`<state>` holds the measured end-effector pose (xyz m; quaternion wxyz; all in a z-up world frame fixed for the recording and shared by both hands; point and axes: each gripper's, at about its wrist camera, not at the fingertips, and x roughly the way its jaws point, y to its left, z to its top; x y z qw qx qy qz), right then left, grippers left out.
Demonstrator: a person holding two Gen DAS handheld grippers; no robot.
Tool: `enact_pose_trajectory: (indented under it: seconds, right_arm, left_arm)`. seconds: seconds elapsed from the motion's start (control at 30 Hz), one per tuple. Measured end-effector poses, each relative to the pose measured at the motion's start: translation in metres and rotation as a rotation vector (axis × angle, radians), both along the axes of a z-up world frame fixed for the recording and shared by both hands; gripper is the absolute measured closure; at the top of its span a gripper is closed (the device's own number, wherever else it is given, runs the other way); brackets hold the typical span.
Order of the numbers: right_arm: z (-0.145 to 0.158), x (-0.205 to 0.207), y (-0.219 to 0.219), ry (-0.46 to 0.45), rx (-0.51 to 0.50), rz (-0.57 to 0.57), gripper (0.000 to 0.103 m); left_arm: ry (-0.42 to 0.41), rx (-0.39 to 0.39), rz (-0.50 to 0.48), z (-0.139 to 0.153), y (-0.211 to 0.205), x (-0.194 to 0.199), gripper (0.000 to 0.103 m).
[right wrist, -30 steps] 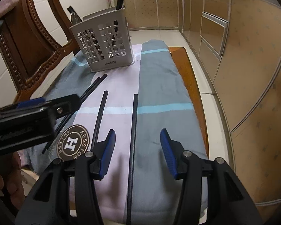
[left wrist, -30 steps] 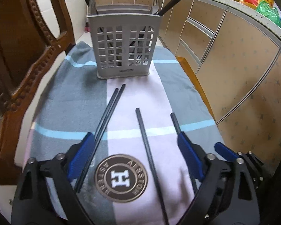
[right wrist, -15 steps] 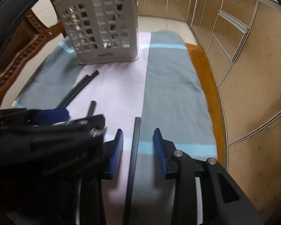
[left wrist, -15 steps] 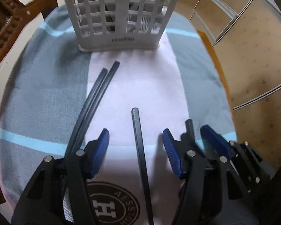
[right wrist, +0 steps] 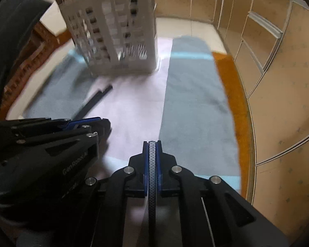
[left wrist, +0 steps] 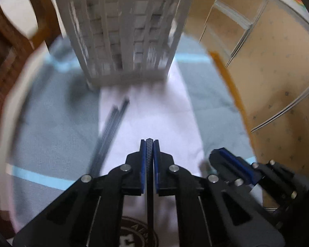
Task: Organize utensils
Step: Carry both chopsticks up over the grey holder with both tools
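With your left tool point(left wrist: 149, 144) pinching one black chopstick point(left wrist: 149, 156) and your right tool point(right wrist: 152, 146) pinching another point(right wrist: 152, 164), two more chopsticks point(left wrist: 111, 127) lie on the towel-covered worktop point(left wrist: 51, 123) before the grey utensil basket point(left wrist: 125, 30).

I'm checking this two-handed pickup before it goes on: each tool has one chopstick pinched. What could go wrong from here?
1. Each chopstick is pinched near its tip, in the left tool and the right tool, so the long free end may swing or slip when lifted.
2. The tools are close together and could collide on the way to the holder.
3. The loose pair lies right beside the left tool and could get knocked.
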<state>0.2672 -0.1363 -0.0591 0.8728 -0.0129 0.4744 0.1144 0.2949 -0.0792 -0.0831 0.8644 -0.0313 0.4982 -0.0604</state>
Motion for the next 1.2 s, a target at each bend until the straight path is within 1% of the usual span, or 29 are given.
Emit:
enact_pose_trajectory:
  seconds: [0.03, 0.07, 0.1, 0.17, 0.23, 0.3, 0.37, 0.43, 0.5, 0.57, 0.63, 0.67, 0.7, 0.73, 0.77, 0.8, 0.83, 0.93, 0.97, 1.0, 1.07, 1.13, 1.17, 1.2]
  right_arm:
    - [0.009, -0.004, -0.004, -0.021, 0.022, -0.003, 0.096]
    - [0.018, -0.009, -0.009, -0.044, 0.047, -0.007, 0.096]
    - [0.026, -0.015, -0.013, -0.066, 0.066, -0.009, 0.096]
    - [0.048, -0.033, -0.022, -0.135, 0.116, -0.003, 0.096]
    - [0.067, -0.056, -0.031, -0.199, 0.162, -0.001, 0.096]
    - [0.076, -0.072, -0.037, -0.233, 0.178, -0.002, 0.096]
    - [0.084, -0.092, -0.039, -0.262, 0.191, 0.0, 0.096]
    - [0.086, -0.114, -0.041, -0.267, 0.213, 0.0, 0.096]
    - [0.089, -0.131, -0.043, -0.272, 0.246, -0.007, 0.096]
    - [0.103, -0.146, -0.04, -0.296, 0.27, 0.007, 0.096]
    - [0.125, -0.153, -0.037, -0.331, 0.287, 0.026, 0.096]
    - [0.139, -0.153, -0.035, -0.35, 0.296, 0.037, 0.096]
    - [0.161, -0.152, -0.032, -0.383, 0.307, 0.049, 0.096]
    - [0.177, -0.149, -0.029, -0.401, 0.309, 0.062, 0.096]
    - [0.193, -0.144, -0.026, -0.42, 0.312, 0.078, 0.096]
    - [0.216, -0.136, -0.022, -0.448, 0.315, 0.091, 0.096]
    - [0.233, -0.129, -0.018, -0.474, 0.308, 0.1, 0.096]
    - [0.279, -0.105, -0.01, -0.553, 0.293, 0.113, 0.096]
    - [0.291, -0.094, -0.008, -0.569, 0.296, 0.112, 0.096]
    - [0.306, -0.08, -0.007, -0.594, 0.304, 0.103, 0.096]
    - [0.323, -0.06, -0.005, -0.637, 0.298, 0.082, 0.096]
    - [0.335, -0.03, -0.004, -0.669, 0.293, 0.043, 0.096]
    - [0.337, -0.018, -0.004, -0.678, 0.291, 0.025, 0.096]
    - [0.337, -0.002, -0.004, -0.683, 0.289, 0.007, 0.096]
  left_arm:
    - [-0.028, -0.002, -0.003, 0.01, 0.001, -0.006, 0.095]
    - [-0.078, -0.011, -0.012, 0.028, 0.004, -0.017, 0.096]
    - [-0.107, -0.012, -0.019, 0.039, 0.006, -0.027, 0.096]
    - [-0.191, -0.006, -0.037, 0.067, 0.01, -0.054, 0.096]
    - [-0.25, 0.012, -0.058, 0.086, 0.014, -0.078, 0.096]
    - [-0.313, 0.019, -0.069, 0.105, 0.019, -0.105, 0.096]
    - [-0.351, 0.031, -0.07, 0.116, 0.024, -0.128, 0.096]
    - [-0.367, 0.032, -0.07, 0.122, 0.031, -0.147, 0.096]
    - [-0.371, 0.009, -0.066, 0.128, 0.041, -0.164, 0.096]
    - [-0.368, -0.008, -0.072, 0.135, 0.05, -0.176, 0.096]
    - [-0.382, -0.023, -0.075, 0.154, 0.059, -0.182, 0.096]
    - [-0.394, -0.032, -0.077, 0.164, 0.063, -0.182, 0.096]
    - [-0.418, -0.052, -0.073, 0.182, 0.069, -0.181, 0.096]
    - [-0.437, -0.059, -0.071, 0.198, 0.074, -0.18, 0.096]
    - [-0.456, -0.06, -0.07, 0.21, 0.077, -0.174, 0.096]
    - [-0.489, -0.074, -0.063, 0.233, 0.083, -0.165, 0.096]
    - [-0.508, -0.084, -0.06, 0.246, 0.087, -0.16, 0.096]
    - [-0.592, -0.098, -0.042, 0.297, 0.095, -0.128, 0.096]
    - [-0.612, -0.089, -0.032, 0.308, 0.095, -0.121, 0.096]
    - [-0.648, -0.075, -0.013, 0.326, 0.096, -0.105, 0.096]
    - [-0.682, -0.073, 0.012, 0.344, 0.098, -0.084, 0.096]
    - [-0.701, -0.098, 0.04, 0.358, 0.102, -0.053, 0.096]
    - [-0.715, -0.116, 0.053, 0.362, 0.104, -0.042, 0.096]
    - [-0.723, -0.114, 0.068, 0.365, 0.104, -0.026, 0.096]
